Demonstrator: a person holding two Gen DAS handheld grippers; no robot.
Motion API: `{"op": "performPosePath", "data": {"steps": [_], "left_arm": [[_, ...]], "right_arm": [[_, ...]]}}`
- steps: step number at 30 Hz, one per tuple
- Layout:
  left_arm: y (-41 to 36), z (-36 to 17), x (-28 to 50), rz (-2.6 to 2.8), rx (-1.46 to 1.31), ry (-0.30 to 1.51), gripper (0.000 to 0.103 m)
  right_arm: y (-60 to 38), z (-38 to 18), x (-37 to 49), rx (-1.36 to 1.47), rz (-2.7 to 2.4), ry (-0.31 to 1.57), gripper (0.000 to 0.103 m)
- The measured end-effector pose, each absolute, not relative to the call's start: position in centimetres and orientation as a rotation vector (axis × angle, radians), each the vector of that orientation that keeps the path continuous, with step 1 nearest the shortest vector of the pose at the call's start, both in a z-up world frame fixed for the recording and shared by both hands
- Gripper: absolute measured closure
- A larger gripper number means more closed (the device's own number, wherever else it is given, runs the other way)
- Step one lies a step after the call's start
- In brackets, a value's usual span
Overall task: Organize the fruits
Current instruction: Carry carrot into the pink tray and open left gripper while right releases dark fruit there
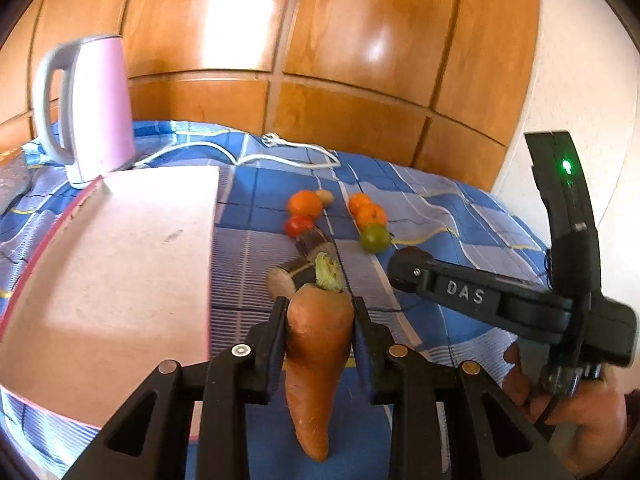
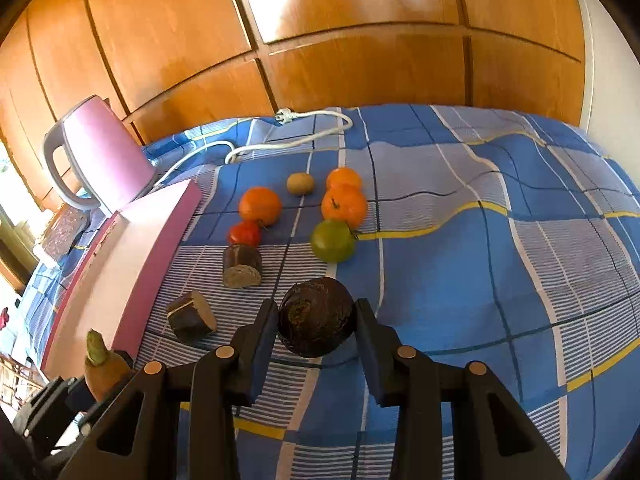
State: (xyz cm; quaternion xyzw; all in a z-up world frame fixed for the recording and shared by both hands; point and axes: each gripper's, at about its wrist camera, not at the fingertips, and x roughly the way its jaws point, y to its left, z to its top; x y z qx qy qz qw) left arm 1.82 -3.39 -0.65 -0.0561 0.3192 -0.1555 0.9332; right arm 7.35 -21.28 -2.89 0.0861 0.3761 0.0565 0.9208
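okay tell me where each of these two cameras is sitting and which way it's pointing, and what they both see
Left wrist view: sits on the left gripper, looking forward and down past a carrot clamped in it; the right gripper's black body and the hand holding it show at right.
Right wrist view: sits on the right gripper, looking forward and down over a dark round vegetable held between its fingers; the carrot shows at lower left.
Shared: the pink kettle, the pink box, the green tomato, the checked cloth.
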Motion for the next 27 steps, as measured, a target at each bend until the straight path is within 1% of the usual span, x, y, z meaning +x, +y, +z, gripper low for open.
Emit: {"op": "performPosePath", "data": {"steps": [9, 21, 27], "left_arm": [[1.2, 1.2, 1.3, -0.154, -0.257, 0.546, 0.074], [7.5, 2.0, 0.2, 0.147, -0.402, 0.433, 0.074], [10.5, 0.2, 0.9, 0.304, -0.482, 0.5, 0.074]], "right_arm": [[-18.2, -1.6, 6.5, 0.092, 0.203, 0.68, 0.064], [-12.5, -0.7, 6.7, 0.065, 0.372, 0.65, 0.064], [-8.5, -0.4, 6.9, 0.032, 0.456, 0.642, 0.064]]}}
